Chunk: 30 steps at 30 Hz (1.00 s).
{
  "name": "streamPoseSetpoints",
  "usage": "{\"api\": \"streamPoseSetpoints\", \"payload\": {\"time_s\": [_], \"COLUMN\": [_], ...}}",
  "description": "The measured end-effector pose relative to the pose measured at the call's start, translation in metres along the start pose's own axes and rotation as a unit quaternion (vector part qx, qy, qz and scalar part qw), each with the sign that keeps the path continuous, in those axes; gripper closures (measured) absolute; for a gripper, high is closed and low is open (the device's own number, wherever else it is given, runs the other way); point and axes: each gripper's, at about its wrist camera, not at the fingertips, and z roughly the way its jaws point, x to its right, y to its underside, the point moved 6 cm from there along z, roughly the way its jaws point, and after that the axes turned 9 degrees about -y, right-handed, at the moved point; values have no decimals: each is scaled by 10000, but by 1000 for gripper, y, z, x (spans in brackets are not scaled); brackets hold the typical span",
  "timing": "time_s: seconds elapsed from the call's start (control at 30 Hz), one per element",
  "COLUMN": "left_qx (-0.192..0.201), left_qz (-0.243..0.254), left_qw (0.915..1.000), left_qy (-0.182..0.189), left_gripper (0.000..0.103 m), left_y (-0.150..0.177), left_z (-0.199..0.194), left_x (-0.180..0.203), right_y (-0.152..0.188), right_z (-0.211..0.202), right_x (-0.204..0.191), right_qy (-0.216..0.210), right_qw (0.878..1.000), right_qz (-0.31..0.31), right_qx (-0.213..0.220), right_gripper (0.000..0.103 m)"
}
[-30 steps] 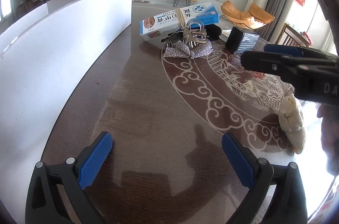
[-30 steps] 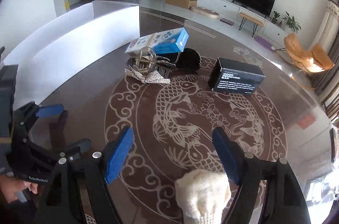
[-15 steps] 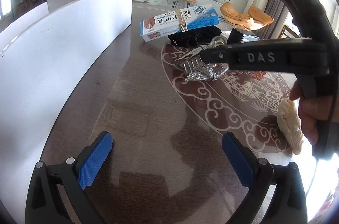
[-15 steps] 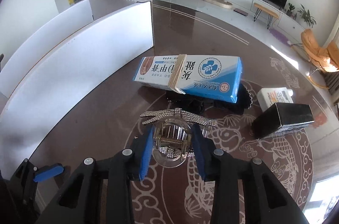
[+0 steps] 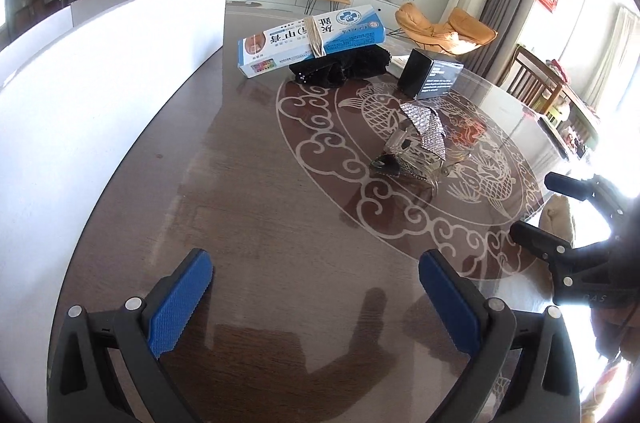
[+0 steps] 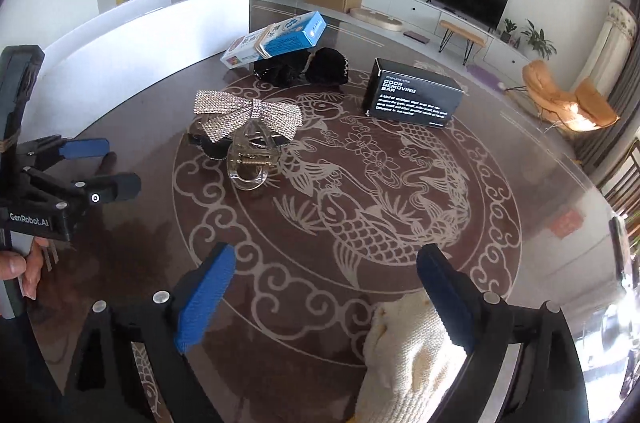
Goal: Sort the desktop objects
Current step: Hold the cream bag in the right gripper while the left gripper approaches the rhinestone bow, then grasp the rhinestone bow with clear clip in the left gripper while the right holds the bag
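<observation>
A rhinestone bow hair clip point(image 6: 250, 139) lies on the fish-patterned table, also in the left wrist view point(image 5: 416, 147). Behind it a blue-and-white box point(image 6: 276, 39) rests on a black fabric item point(image 6: 304, 67); both also show in the left wrist view, the box point(image 5: 312, 39) and the fabric point(image 5: 340, 67). A black box point(image 6: 412, 99) stands to the right, also in the left wrist view point(image 5: 430, 73). A cream knitted item point(image 6: 404, 355) lies by my right gripper point(image 6: 324, 303), which is open and empty. My left gripper point(image 5: 316, 303) is open and empty.
A white partition board point(image 5: 100, 83) runs along the table's left side, also seen in the right wrist view point(image 6: 132, 47). The left gripper shows at the left of the right wrist view point(image 6: 80, 167). The table's edge point(image 6: 568, 159) curves at right.
My right gripper carried the bow hair clip toward the table's middle, let it go and drew back, opening wide. The left gripper has not moved.
</observation>
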Motion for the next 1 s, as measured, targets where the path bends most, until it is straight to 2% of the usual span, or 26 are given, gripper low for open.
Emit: {"api": "streamPoseSetpoints", "payload": {"time_s": [0.07,0.17,0.27,0.33,0.4,0.53,0.73,0.87,0.97,1.0], "left_qx": [-31,-50,-69,-116,-153,-203,-330,-721,-647,-568], "left_qz": [167,366,576,563,575,815,648,650,901,999], "left_qw": [9998,9992,9983,9978,9968,9956,9943,9922,9921,9920], "left_qy": [76,172,80,317,531,408,773,776,593,513], "left_gripper": [0,0,0,0,0,0,0,0,0,22], "left_y": [3,7,9,6,1,-19,-62,-76,-79,-78], "left_z": [-2,-3,-4,-3,0,14,37,62,63,62], "left_x": [7,17,26,32,41,56,73,83,88,88], "right_y": [4,7,20,36,54,80,86,88,84,81], "right_z": [3,-24,-55,-62,-57,-39,-25,-23,-28,-31], "right_x": [12,22,39,51,57,55,46,49,55,57], "right_qy": [347,93,-18,-48,-91,-183,-239,-239,-391,-442], "right_qw": [9991,9991,9962,9945,9932,9899,9866,9842,9801,9781], "right_qz": [159,364,706,931,1119,1401,1613,1752,1942,2030], "right_qx": [-197,211,506,473,317,115,20,-110,-127,-83], "right_gripper": [11,11,10,2,0,0,0,0,0,0]}}
